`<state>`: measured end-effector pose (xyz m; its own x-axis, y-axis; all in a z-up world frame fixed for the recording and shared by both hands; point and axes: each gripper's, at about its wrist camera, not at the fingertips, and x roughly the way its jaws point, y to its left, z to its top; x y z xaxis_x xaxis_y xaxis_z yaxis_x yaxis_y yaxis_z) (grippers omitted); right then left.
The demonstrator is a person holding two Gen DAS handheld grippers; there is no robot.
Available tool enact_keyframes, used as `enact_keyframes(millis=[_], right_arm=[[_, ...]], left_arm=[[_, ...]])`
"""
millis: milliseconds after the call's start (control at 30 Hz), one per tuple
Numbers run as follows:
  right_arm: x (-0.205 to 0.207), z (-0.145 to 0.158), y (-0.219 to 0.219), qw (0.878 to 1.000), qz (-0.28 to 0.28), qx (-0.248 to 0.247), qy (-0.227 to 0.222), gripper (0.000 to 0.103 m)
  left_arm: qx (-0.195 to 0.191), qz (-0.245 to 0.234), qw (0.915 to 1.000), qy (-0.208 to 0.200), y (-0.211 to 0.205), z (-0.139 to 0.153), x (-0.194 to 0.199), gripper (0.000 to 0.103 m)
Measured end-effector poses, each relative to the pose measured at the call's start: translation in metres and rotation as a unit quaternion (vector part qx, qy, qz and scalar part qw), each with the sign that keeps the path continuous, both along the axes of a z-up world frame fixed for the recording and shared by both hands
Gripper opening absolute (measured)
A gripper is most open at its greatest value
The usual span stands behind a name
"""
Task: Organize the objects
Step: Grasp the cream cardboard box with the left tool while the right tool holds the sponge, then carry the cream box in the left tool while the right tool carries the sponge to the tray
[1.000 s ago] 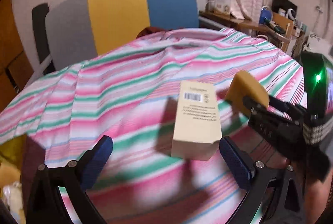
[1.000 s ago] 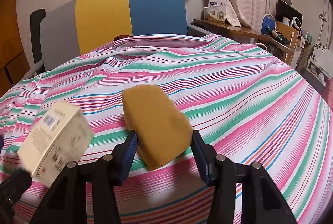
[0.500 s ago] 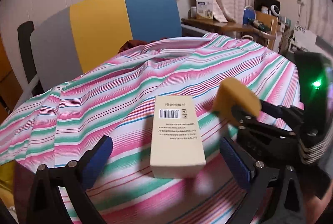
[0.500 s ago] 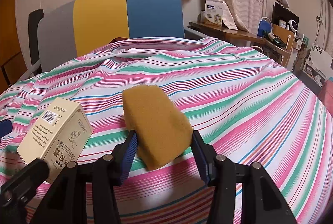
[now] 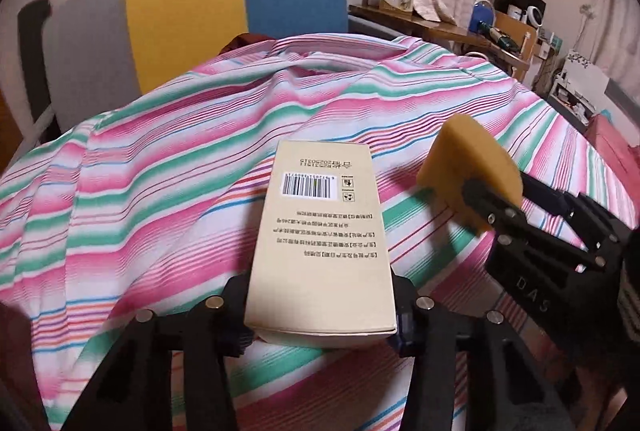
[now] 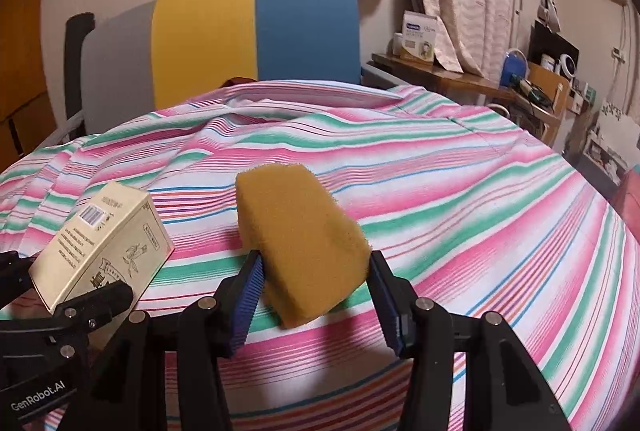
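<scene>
A beige carton box point(image 5: 320, 239) with a barcode on top sits between the fingers of my left gripper point(image 5: 320, 327), which is shut on its near end just above the striped cloth. The box also shows in the right wrist view point(image 6: 100, 243) at the left. My right gripper point(image 6: 316, 295) is shut on a yellow-brown sponge point(image 6: 300, 239) and holds it above the cloth. In the left wrist view the sponge point(image 5: 468, 171) and the right gripper point(image 5: 504, 199) are to the right of the box.
A table under a pink, green and white striped cloth point(image 5: 160, 171) fills both views. A grey, yellow and blue chair back point(image 6: 240, 39) stands behind it. A cluttered wooden shelf point(image 6: 480, 79) runs along the right wall.
My left gripper has closed from wide open onto the carton box, which now lies along the fingers. The right gripper still holds the sponge in about the same place.
</scene>
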<state>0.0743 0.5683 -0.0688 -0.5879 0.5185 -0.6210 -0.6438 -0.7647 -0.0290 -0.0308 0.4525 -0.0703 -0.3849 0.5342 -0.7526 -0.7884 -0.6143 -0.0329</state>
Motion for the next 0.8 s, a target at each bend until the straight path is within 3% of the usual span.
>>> enact_keyframes(millis=[300,467,800], right_arm=[[-0.008,0.004,-0.016,0.999,0.040,0.031,-0.003,0.053],[-0.015,0.004,-0.028,0.996,0.063,0.058,-0.014,0.053],[-0.024,0.003,-0.053,0.988,0.113,0.101,-0.033,0.053]], left_arm=[[0.024,0.077,0.9967,0.009,-0.058,0.004,0.004,0.050],[0.035,0.076,0.9963,0.022,-0.091,0.012,0.013,0.050],[0.088,0.136,0.9866,-0.022,-0.168,0.036,0.016,0.050]])
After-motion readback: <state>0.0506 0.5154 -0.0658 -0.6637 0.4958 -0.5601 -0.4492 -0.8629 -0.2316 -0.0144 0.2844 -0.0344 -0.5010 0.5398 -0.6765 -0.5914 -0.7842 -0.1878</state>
